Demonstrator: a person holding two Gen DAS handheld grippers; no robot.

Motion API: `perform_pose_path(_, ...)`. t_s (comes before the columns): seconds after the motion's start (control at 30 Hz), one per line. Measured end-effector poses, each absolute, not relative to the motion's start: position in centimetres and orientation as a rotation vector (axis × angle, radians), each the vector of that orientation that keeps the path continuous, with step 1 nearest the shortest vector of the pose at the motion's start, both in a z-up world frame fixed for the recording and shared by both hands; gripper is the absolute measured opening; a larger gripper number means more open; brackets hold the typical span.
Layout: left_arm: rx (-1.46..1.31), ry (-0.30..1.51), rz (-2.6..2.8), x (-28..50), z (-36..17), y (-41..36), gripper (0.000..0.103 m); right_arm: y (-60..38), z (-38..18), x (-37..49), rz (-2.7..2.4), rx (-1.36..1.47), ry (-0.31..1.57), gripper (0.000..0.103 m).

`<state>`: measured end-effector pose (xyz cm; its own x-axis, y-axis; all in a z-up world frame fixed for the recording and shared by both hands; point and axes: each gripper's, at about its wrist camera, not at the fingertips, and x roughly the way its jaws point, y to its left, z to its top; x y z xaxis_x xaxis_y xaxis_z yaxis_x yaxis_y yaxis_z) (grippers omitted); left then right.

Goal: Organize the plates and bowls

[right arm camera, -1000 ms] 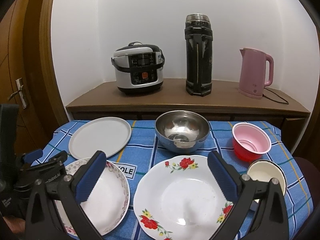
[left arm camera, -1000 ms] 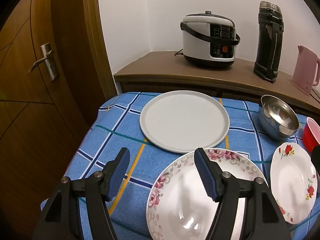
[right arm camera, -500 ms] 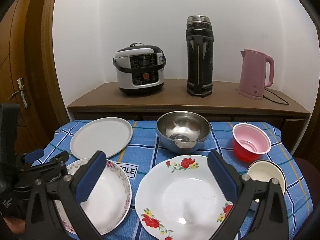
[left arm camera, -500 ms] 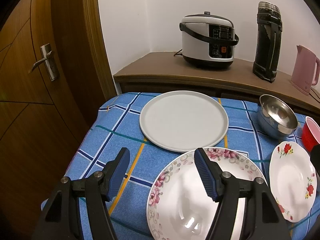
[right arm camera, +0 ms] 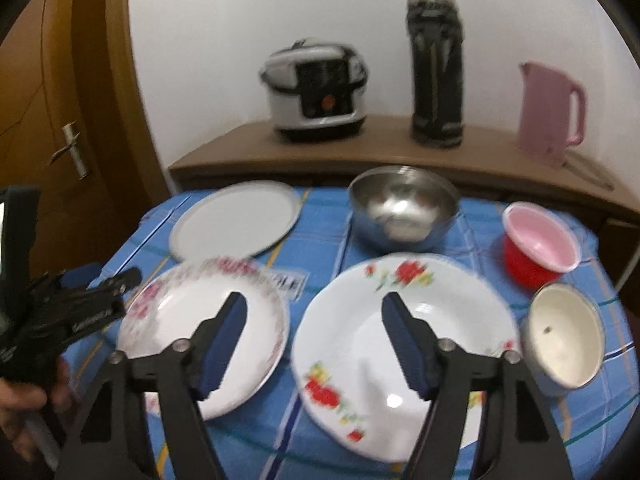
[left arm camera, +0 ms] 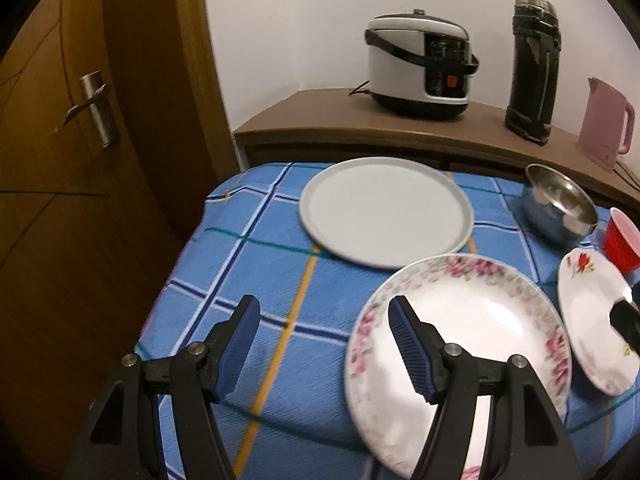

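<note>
On the blue checked tablecloth (left arm camera: 248, 280) lie a plain white flat plate (left arm camera: 384, 216), a pink-flowered deep plate (left arm camera: 472, 340), a red-flowered plate (right arm camera: 404, 344), a steel bowl (right arm camera: 404, 212), a red-and-pink bowl (right arm camera: 536, 244) and a small cream bowl (right arm camera: 564, 340). My left gripper (left arm camera: 324, 344) is open and empty, its right finger over the pink-flowered plate's left rim. My right gripper (right arm camera: 312, 336) is open and empty, low between the pink-flowered plate (right arm camera: 204, 332) and the red-flowered plate. The left gripper also shows in the right wrist view (right arm camera: 72, 308).
A wooden sideboard (left arm camera: 320, 120) behind the table carries a rice cooker (left arm camera: 420, 68), a black thermos (left arm camera: 532, 68) and a pink kettle (left arm camera: 608, 120). A wooden door (left arm camera: 80, 140) stands at the left, close to the table's edge.
Both grippers have shifted; the right one has narrowed its opening and moved left and lower toward the plates. The left view has swung slightly left. Nothing was grasped.
</note>
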<state>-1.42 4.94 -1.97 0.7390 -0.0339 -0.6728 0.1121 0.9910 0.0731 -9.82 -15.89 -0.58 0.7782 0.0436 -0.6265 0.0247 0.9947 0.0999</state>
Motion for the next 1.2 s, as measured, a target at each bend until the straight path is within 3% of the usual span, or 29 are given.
perform_pose_path(0.13, 0.062, 0.778, -0.118, -1.3, -2.7, 6.1, 0.069, -14.8, -2.4, -10.6, 0.099, 0.083, 0.747, 0.054)
perform_pose_path(0.33, 0.062, 0.803, -0.172, -1.0, -3.4, 5.3, 0.069, -14.1, -3.8, -10.9, 0.170, 0.124, 0.793, 0.051)
perform_pose_path(0.47, 0.060, 0.827, -0.198, -0.9, -3.8, 5.1, 0.049, -13.5, -3.9, -10.9, 0.214, 0.128, 0.812, 0.038)
perform_pose_path(1.2, 0.055, 0.898, -0.282, 1.2, -5.5, 4.8, 0.048, -14.3, -5.2, -10.6, 0.305, 0.280, 0.926, 0.037)
